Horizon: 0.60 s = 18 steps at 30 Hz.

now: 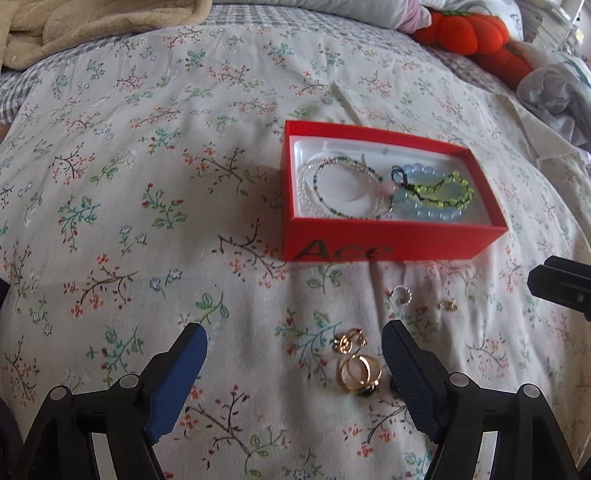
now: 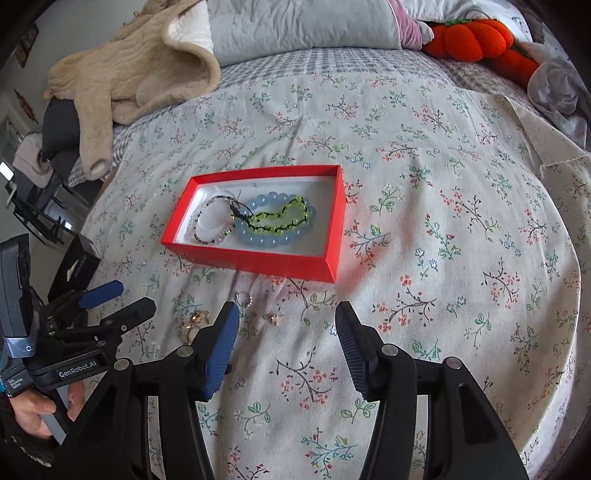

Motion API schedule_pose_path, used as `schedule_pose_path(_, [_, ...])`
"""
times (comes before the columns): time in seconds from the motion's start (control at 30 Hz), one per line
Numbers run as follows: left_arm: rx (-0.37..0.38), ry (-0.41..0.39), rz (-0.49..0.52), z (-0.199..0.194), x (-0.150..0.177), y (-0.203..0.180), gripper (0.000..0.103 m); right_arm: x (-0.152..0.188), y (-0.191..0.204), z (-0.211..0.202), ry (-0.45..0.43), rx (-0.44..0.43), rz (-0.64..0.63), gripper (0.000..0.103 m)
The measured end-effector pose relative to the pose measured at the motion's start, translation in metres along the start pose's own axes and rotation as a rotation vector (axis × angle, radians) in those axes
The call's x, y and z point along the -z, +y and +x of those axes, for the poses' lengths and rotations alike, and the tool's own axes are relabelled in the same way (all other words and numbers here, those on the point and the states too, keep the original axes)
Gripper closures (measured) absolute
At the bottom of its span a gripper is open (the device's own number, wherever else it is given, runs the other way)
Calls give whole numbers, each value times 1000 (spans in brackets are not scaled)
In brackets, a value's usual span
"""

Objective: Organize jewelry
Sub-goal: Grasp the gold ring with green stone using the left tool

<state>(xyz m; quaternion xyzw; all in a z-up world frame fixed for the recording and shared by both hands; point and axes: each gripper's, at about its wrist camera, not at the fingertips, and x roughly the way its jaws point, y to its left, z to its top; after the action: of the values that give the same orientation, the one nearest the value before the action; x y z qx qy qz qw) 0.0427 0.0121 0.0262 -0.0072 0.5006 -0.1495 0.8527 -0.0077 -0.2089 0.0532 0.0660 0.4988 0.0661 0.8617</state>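
A red box (image 1: 391, 251) (image 2: 258, 260) lies on the floral bedsheet and holds a clear bead bracelet (image 1: 332, 188) (image 2: 210, 221), a blue bead bracelet (image 1: 436, 214) (image 2: 273, 240) and a green bead bracelet (image 1: 454, 192) (image 2: 284, 219). In front of it lie gold rings (image 1: 356, 363) (image 2: 194, 325), a small silver ring (image 1: 402, 295) (image 2: 244, 298) and a small gold piece (image 1: 448, 305) (image 2: 274, 318). My left gripper (image 1: 293, 339) (image 2: 116, 295) is open, low over the gold rings. My right gripper (image 2: 286, 314) is open and empty; its tip shows in the left wrist view (image 1: 561, 288).
A beige blanket (image 2: 136, 66) and grey pillow (image 2: 303, 26) lie at the far side of the bed. An orange plush (image 2: 476, 37) (image 1: 469, 33) and grey cloth (image 2: 561, 88) sit far right. A black box (image 2: 75, 266) is at the bed's left edge.
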Motion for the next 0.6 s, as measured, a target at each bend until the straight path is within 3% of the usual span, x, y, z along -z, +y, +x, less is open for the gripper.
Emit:
schedule_pose_path(0.27, [-34,32,4,3,28,8,21,20,6,6,29,32,-32,46])
schedule_pose_path(0.43, [-22,-13,-22,0,48,12,21,35,7,7,-2,110,-74,46])
schedule_pose_path(0.6, [-30,-62,-4,7,68,5,21,50,-5,15,9,116,-46,46])
